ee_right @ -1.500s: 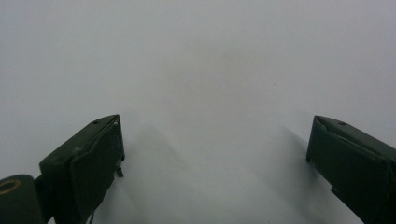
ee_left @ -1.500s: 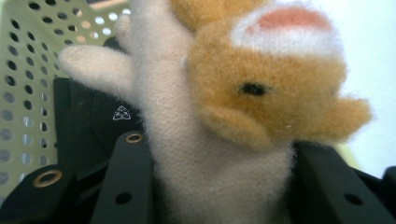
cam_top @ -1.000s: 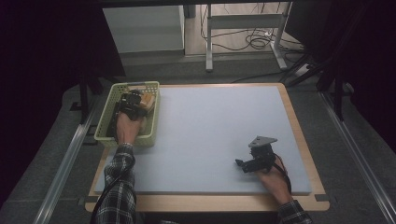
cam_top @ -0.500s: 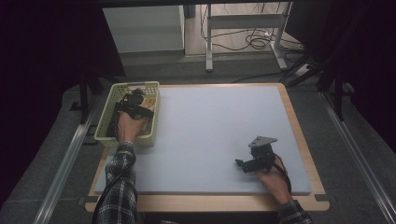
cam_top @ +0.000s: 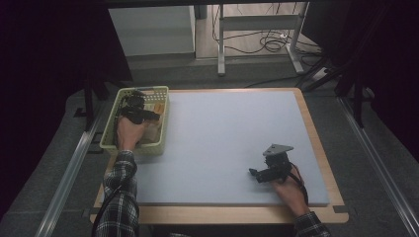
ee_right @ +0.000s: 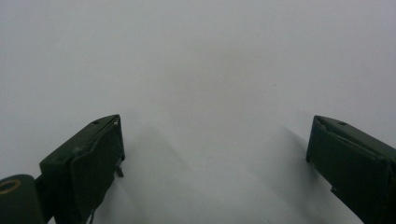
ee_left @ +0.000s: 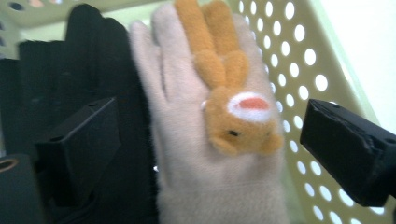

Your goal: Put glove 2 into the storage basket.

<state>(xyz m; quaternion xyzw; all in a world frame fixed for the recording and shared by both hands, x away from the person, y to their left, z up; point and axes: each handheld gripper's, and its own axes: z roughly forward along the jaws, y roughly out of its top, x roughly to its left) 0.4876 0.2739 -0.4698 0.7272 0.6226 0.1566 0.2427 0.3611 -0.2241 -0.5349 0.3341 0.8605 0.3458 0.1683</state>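
Left gripper (ee_left: 210,154) hangs open over a fleece glove in the pale green perforated plastic basket (cam_top: 109,133).

The cream fleece glove with an orange plush rabbit sewn on its back (ee_left: 210,140) lies inside the basket at the table's far left corner, just beside a dark black garment (ee_left: 88,60), its fingers pointing up the basket wall. The left gripper's jaws have just been opening; they stand wide either side of the glove, with the pads clear of it. Across the pale grey table mat (cam_top: 232,138), near its front right, the right gripper (cam_top: 257,174) rests in the person's hand, jaws spread wide with bare mat between them.
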